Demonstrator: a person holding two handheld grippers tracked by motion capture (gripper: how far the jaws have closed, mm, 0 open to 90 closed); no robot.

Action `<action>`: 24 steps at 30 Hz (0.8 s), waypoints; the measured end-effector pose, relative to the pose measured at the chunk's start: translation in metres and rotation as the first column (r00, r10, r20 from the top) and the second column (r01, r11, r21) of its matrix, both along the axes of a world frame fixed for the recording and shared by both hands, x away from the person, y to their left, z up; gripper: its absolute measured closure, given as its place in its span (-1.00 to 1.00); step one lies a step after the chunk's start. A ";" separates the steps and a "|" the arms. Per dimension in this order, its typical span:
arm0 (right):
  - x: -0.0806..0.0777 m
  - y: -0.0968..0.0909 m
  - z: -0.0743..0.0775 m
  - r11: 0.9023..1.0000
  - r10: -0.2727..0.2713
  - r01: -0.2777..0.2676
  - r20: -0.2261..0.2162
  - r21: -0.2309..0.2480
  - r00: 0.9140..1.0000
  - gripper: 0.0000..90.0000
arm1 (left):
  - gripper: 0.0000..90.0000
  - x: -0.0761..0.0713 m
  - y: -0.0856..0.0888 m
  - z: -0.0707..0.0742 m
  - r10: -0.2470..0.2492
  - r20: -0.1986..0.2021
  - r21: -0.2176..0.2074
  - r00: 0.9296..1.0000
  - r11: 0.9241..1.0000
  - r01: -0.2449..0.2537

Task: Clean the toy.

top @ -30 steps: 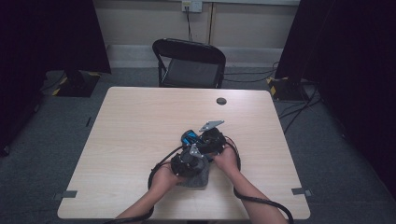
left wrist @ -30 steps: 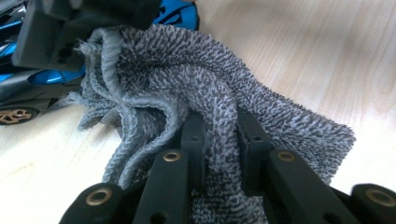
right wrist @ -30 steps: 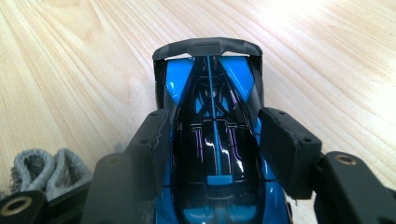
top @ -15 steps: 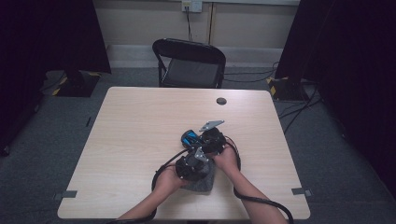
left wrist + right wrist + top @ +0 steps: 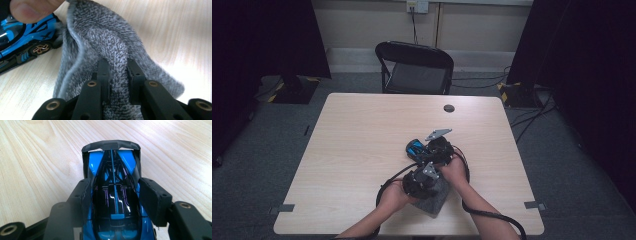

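The car (image 5: 113, 195) — blue and black, a toy — sits on the table (image 5: 362, 150) just right of centre, held by its sides between the jaws of the right gripper (image 5: 113, 197), rear wing pointing away from the camera. Just beside it lies a grey cloth (image 5: 110, 50), one edge touching the car's side (image 5: 27, 42). The left gripper (image 5: 117, 75) pinches a fold of that cloth — jaws narrow, clamped on it. A chair (image 5: 414, 67) stands beyond the table.

Wooden table (image 5: 362, 150) bears toy car (image 5: 416, 148), grey cloth (image 5: 438, 200), perhaps a cap (image 5: 449, 108).
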State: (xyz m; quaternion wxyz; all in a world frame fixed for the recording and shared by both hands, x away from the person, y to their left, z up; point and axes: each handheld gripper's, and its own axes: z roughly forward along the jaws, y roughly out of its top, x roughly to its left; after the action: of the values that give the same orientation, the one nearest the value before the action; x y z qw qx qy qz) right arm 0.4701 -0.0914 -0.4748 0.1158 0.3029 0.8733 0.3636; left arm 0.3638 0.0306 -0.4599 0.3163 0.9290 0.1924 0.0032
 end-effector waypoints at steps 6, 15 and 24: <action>0.000 0.000 0.000 1.000 -0.001 0.001 -0.002 -0.001 1.000 -0.03 | 0.69 0.000 0.014 0.008 0.015 0.017 -0.004 1.000 1.000 -0.015; 0.000 0.000 0.000 1.000 0.001 -0.001 -0.002 -0.001 1.000 -0.02 | 0.69 0.005 0.059 0.015 0.107 0.033 0.007 0.994 0.994 -0.108; 0.000 0.000 0.000 1.000 0.000 0.000 -0.003 -0.003 1.000 -0.03 | 0.69 0.012 0.097 0.024 0.211 0.045 -0.039 0.977 0.977 -0.209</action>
State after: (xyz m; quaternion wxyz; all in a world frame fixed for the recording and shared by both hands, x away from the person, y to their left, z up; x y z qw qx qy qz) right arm 0.4700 -0.0916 -0.4745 0.1151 0.3031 0.8740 0.3621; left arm 0.3763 0.1279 -0.4361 0.3343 0.8977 0.2816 0.0561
